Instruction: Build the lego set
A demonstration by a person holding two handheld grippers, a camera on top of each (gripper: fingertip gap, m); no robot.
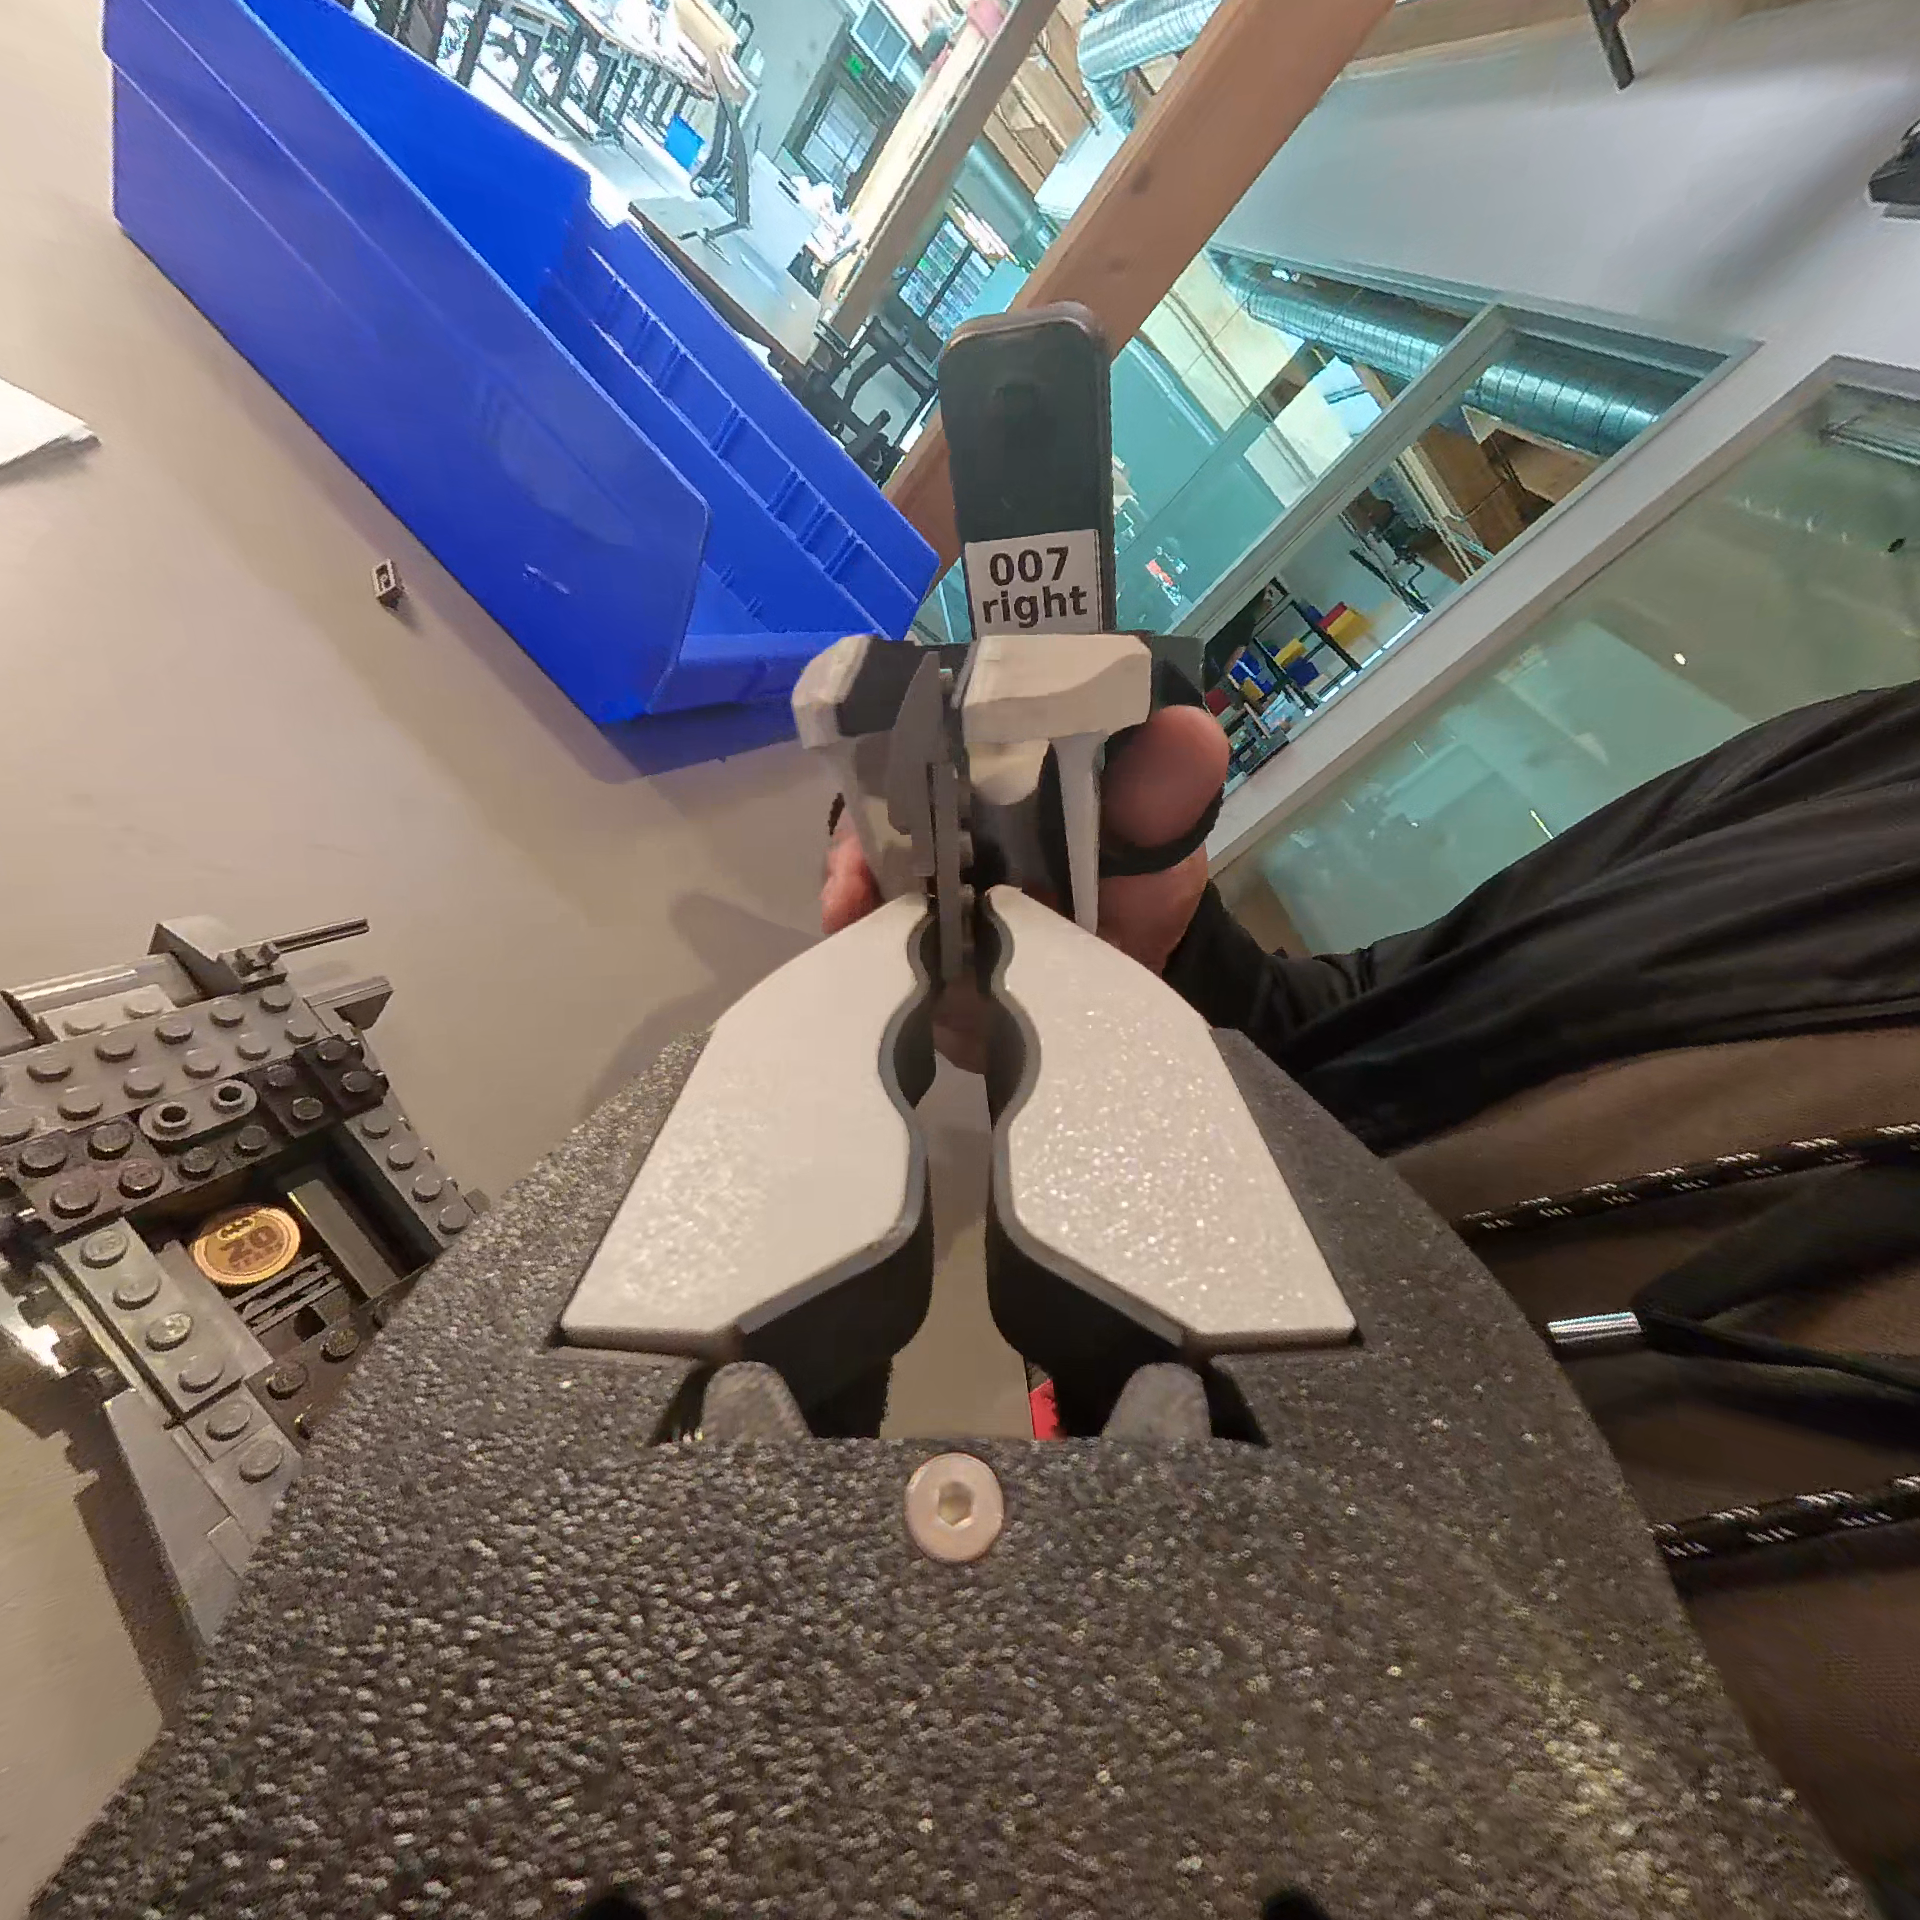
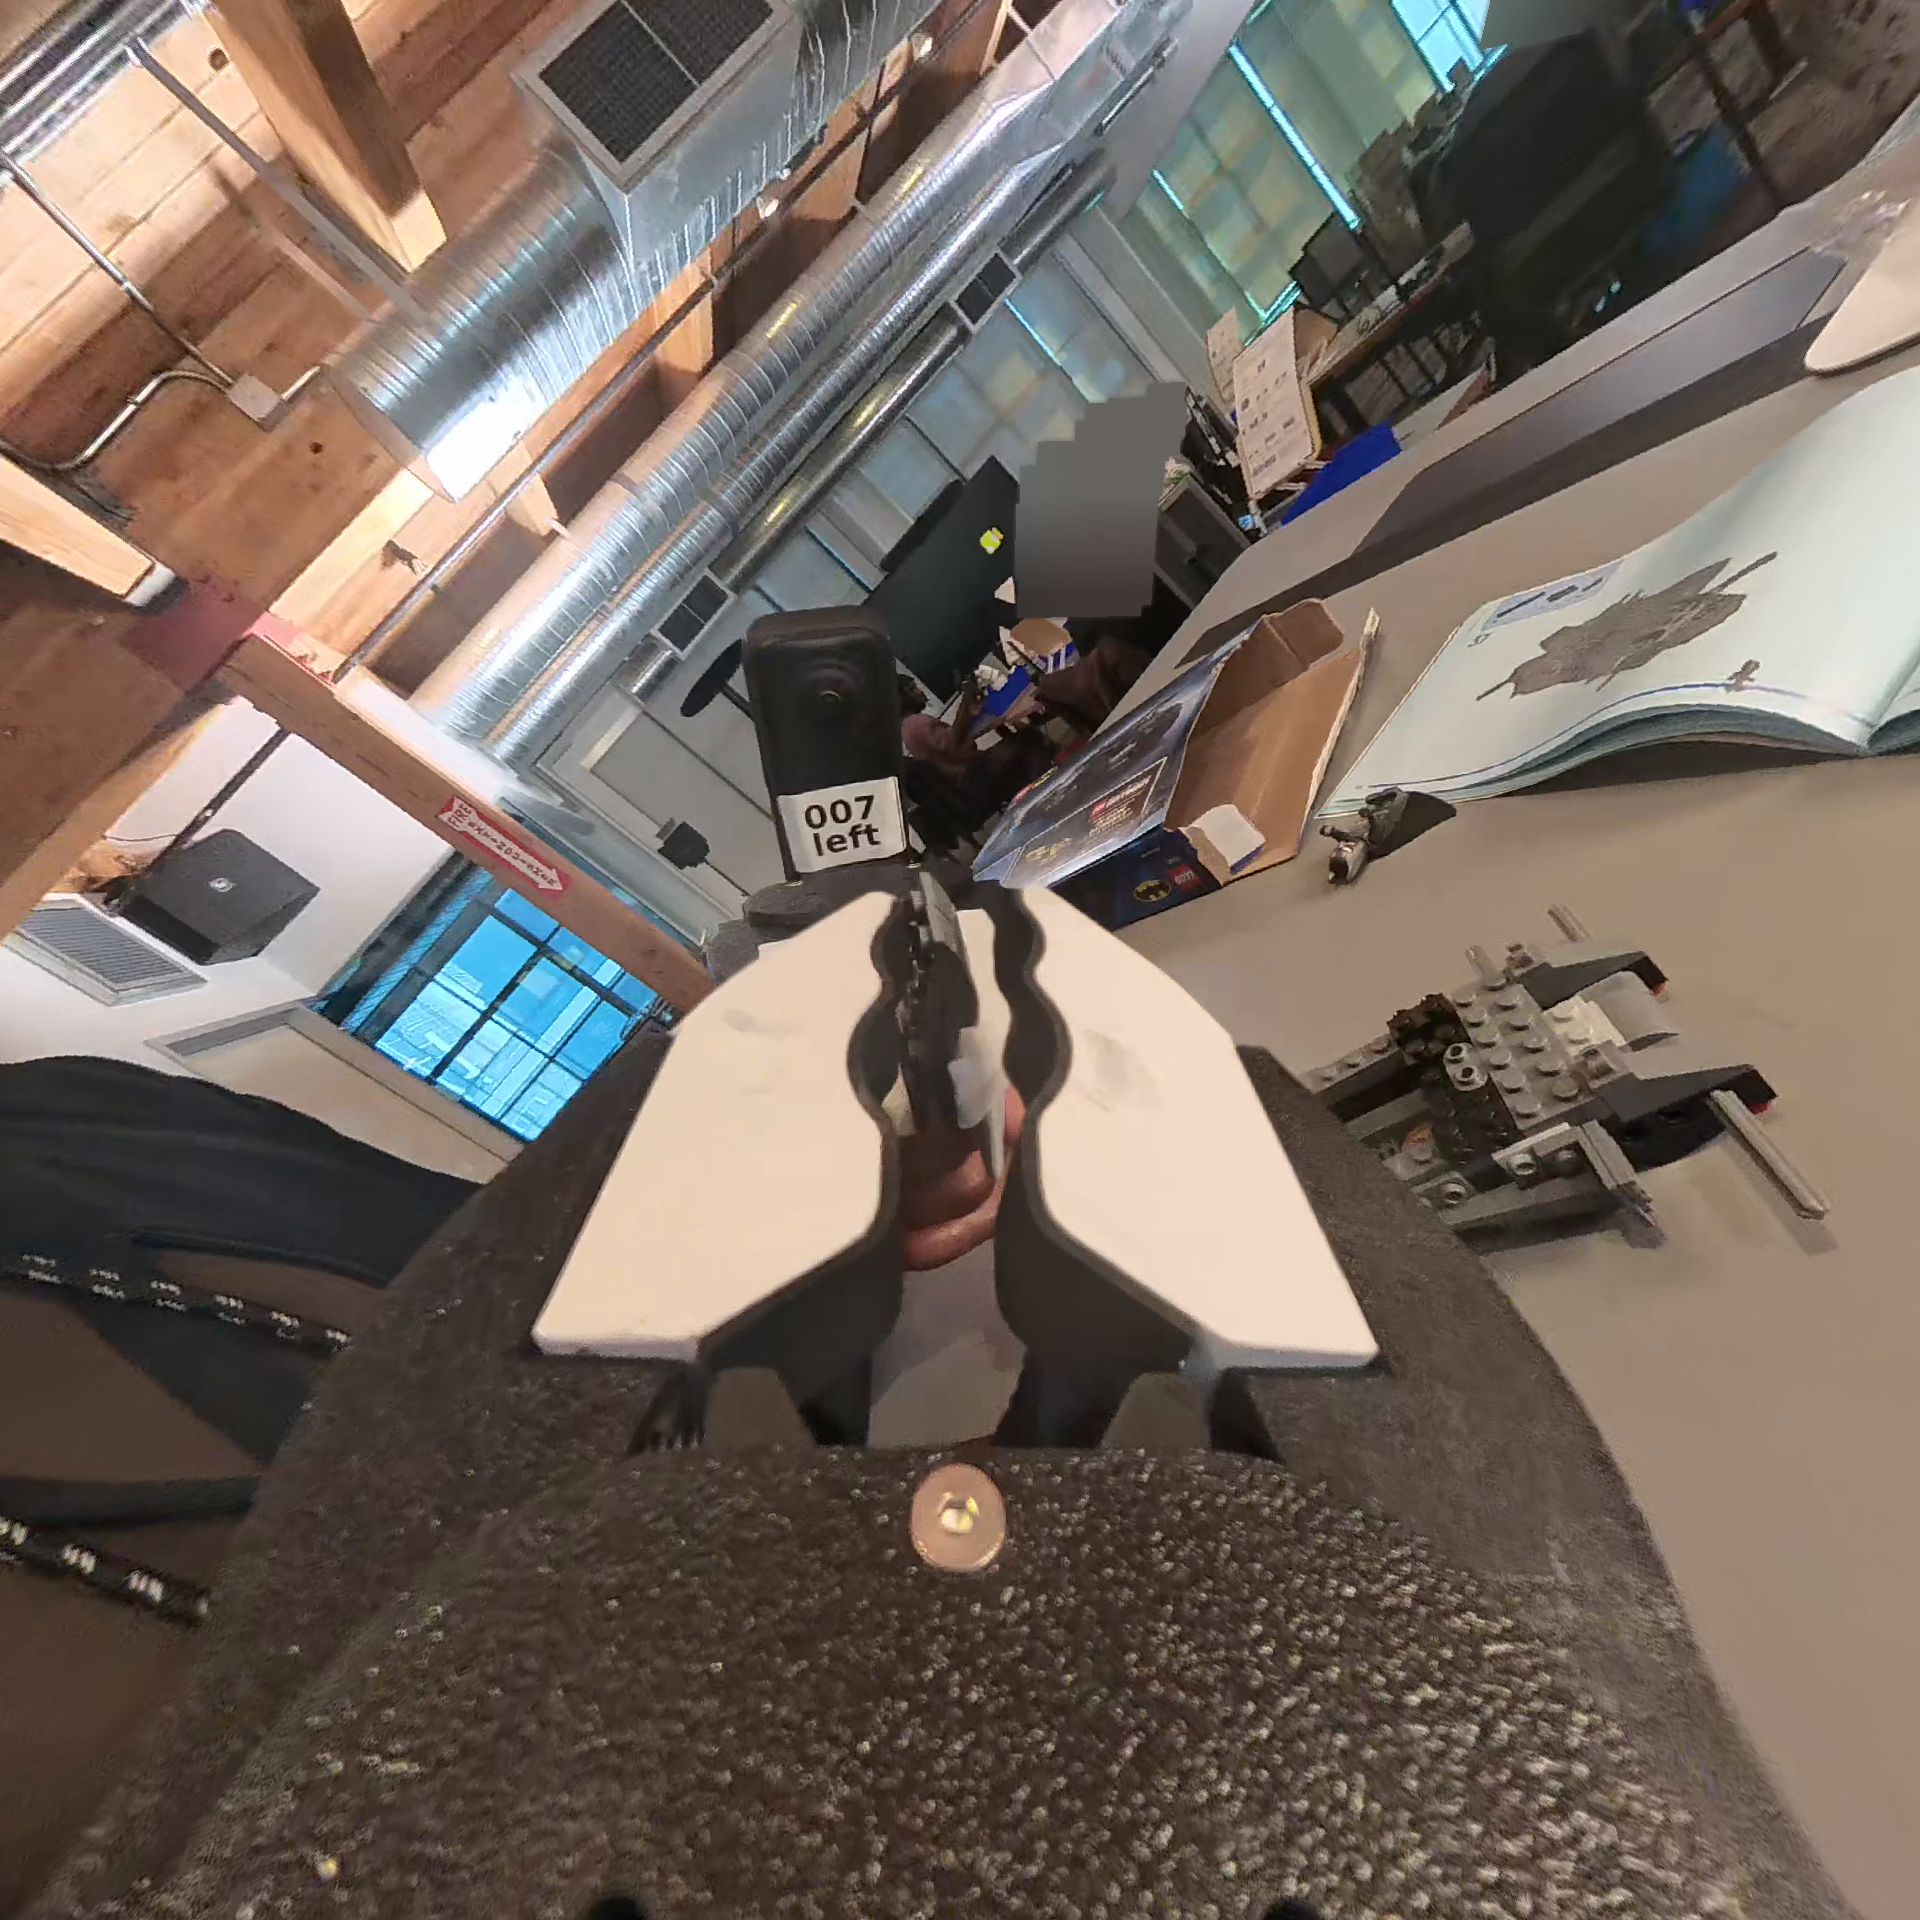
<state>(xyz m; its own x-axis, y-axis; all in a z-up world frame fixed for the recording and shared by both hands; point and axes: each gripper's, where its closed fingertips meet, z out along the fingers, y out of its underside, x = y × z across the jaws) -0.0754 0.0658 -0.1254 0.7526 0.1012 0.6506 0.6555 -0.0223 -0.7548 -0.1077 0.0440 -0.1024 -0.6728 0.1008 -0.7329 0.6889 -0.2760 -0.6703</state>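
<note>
While the two grippers faced each other above the table (image 1: pixel 260 779), the left wrist view showed the left gripper (image 1: pixel 953 920) clenched, its fingertips pinching the near edge of a thin grey plate (image 1: pixel 940 862) held edge-on in the air. At the far end of that plate the right gripper (image 1: pixel 930 686) pointed back at the camera, its fingers close against both faces of the piece, and a hand (image 1: pixel 1153 821) was wrapped around it. To the left, well apart, a blue bin (image 1: pixel 468 343) lay on the table, with a tiny grey piece (image 1: pixel 387 582) near it. A grey brick model (image 1: pixel 177 1122) sat at the near left, with a gold disc (image 1: pixel 246 1242) set in its hollow. In the right wrist view, the same plate stood between the right gripper's fingers, lying against the left one. The space beside the right finger was too blurred to judge, so the clamp was read mainly from the other view. Just beyond the fingertips was the left gripper's camera. On the table to the right the model showed again, near the gripper. Farther off lay an open booklet (image 2: pixel 1662 665), a torn box (image 2: pixel 1174 790) and a small grey part (image 2: pixel 1361 821) beside the booklet.
</note>
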